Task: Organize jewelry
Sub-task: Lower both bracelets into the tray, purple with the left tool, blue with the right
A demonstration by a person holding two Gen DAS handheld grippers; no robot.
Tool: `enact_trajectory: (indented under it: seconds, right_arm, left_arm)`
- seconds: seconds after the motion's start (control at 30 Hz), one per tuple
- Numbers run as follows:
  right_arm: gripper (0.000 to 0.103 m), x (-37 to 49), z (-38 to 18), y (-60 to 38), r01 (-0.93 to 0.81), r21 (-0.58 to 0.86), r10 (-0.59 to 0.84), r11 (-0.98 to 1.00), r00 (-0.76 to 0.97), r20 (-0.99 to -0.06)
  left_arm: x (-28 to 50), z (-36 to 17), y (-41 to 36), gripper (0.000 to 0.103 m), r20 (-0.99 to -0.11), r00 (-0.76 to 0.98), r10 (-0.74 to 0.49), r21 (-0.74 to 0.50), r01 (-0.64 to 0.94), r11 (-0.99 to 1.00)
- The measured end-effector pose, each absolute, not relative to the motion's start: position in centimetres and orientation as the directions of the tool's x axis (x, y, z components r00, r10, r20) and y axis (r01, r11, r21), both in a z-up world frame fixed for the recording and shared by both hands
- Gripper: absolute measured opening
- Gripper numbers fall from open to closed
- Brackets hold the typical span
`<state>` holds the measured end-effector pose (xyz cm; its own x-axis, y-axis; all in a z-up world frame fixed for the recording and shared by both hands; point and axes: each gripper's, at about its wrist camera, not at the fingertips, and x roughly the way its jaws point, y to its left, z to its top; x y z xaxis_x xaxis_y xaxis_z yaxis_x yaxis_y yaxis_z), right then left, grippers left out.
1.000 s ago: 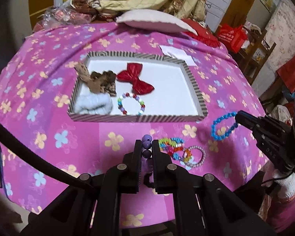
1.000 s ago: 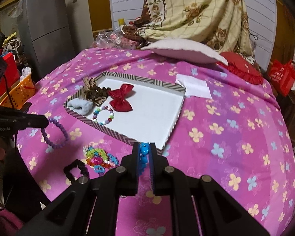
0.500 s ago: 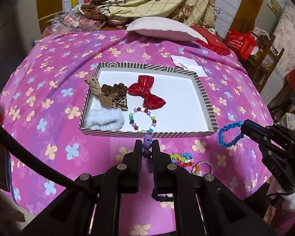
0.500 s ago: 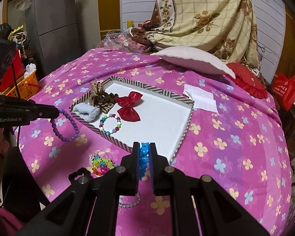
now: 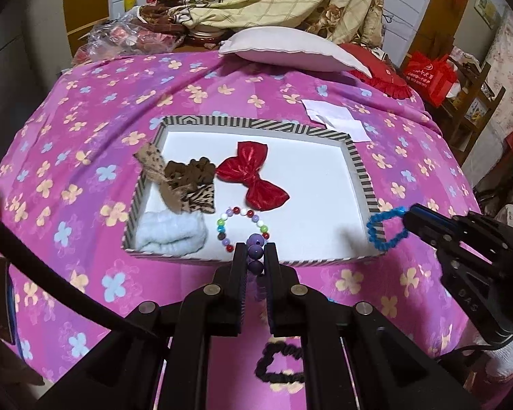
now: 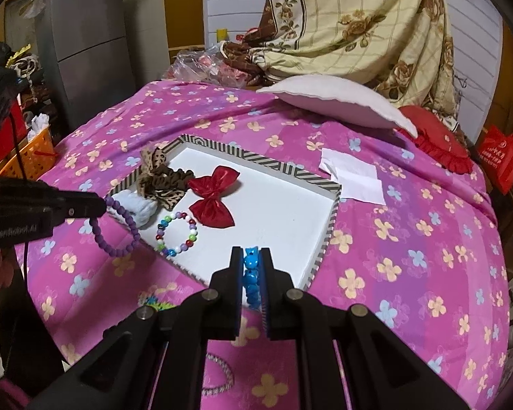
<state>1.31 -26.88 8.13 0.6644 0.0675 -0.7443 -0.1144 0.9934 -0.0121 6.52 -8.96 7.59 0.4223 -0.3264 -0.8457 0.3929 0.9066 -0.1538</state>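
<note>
A white tray with a striped rim (image 5: 355,160) (image 6: 330,218) lies on the pink flowered cloth. In it are a red bow (image 5: 253,174), a leopard-print scrunchie (image 5: 188,184), a pale blue band (image 5: 169,234) and a multicolour bead bracelet (image 5: 242,227) (image 6: 176,232). My left gripper (image 5: 255,256) is shut on a purple bead bracelet (image 6: 119,227), held above the tray's near left edge. My right gripper (image 6: 250,261) is shut on a blue bead bracelet (image 5: 386,229), held over the tray's near right corner.
A black scrunchie (image 5: 280,365), a striped bangle (image 6: 219,379) and a colourful bracelet (image 6: 154,302) lie on the cloth near me. A white pillow (image 5: 290,48) and white paper (image 5: 335,118) lie beyond the tray. An orange basket (image 6: 27,153) stands left.
Both grippers have moved forward toward the tray with their bracelets. The loose bracelets on the cloth have slipped below and behind the fingers.
</note>
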Motion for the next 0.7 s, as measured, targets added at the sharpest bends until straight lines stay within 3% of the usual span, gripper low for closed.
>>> enact_trajectory:
  seconds: [0.4, 0.7]
  right_arm:
    - [0.009, 9.4, 4.3, -27.4, -0.136, 0.038, 0.111, 0.990, 0.590, -0.800]
    - [0.009, 16.5, 0.0, -31.2, -0.023, 0.024, 0.033, 0.999, 0.535, -0.844]
  left_arm:
    - [10.1, 3.9, -12.7, 0.030, -0.874, 0.354, -0.333, -0.204, 0.353, 0.913]
    - [14.0, 0.3, -15.1, 0.030, -0.889, 0.291, -0.353, -0.262, 0.308, 0.914]
